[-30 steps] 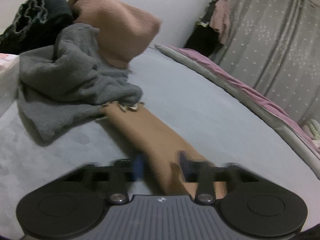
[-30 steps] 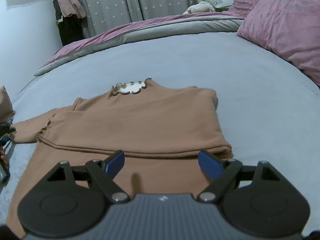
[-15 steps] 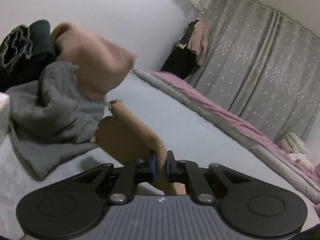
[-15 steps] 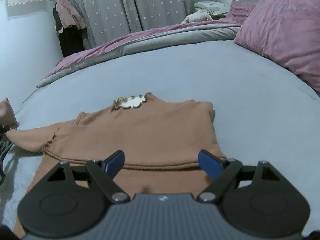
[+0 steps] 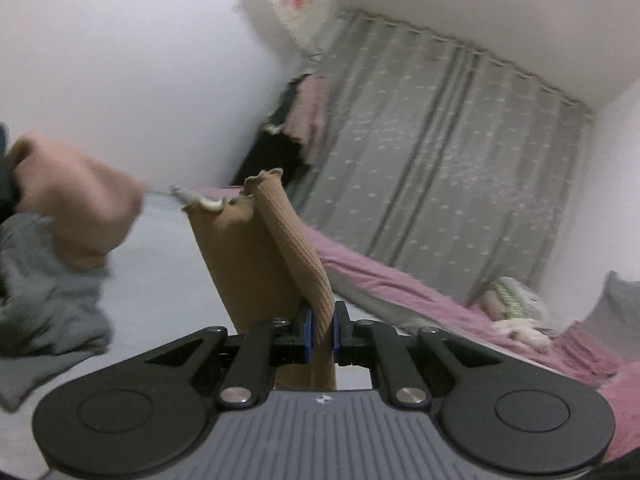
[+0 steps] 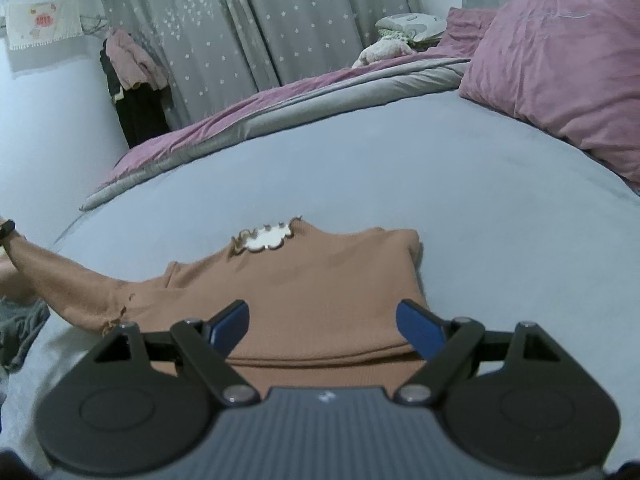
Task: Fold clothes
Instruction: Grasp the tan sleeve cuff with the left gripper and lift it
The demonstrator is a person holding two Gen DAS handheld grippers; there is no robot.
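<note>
On the grey bed (image 6: 400,168), brown top (image 6: 320,296) spread flat, neck away. Between the pinched fingers of the left gripper (image 5: 321,330), its ribbed sleeve (image 5: 292,248), now lifted well clear of the bed (flat on it a second ago). Right gripper (image 6: 324,320) spread wide over the body, holding nothing, as before.

you have wide bare bed sheet (image 6: 400,168) beyond the brown top (image 6: 320,280) and to its right, open all the way to the pink pillow (image 6: 560,60) at the right edge. on your left the way is crowded by the grey garment (image 5: 44,300) and the tan garment (image 5: 76,204) heaped there, with the raised sleeve (image 5: 288,232) between them and the folded quilt (image 6: 280,116) along the far side
</note>
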